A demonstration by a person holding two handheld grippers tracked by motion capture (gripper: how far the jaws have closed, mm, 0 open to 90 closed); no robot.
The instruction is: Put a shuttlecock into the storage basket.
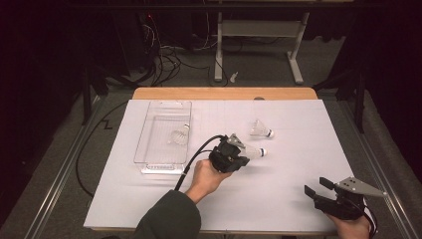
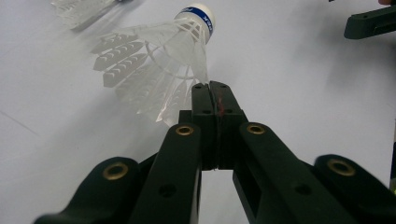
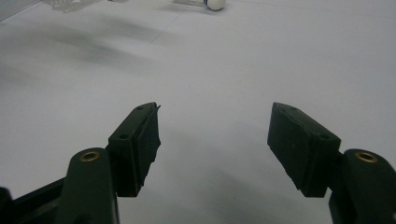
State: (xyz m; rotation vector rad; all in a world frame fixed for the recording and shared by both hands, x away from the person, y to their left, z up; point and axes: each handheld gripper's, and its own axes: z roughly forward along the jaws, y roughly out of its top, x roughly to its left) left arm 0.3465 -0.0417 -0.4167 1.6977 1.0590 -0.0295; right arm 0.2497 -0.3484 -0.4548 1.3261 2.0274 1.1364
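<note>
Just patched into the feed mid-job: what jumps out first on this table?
The left gripper at the middle of the white table, jaws pinched shut on the feather skirt of a white shuttlecock. A second shuttlecock lies loose just beyond it, and a third sits inside the clear plastic tray to the left. The right gripper waits open at the near right corner.

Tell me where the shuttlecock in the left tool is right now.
In the high view the held shuttlecock sits mid-table, pinched by its feather skirt in the left tool, right of the clear tray and just below the loose shuttlecock.
</note>
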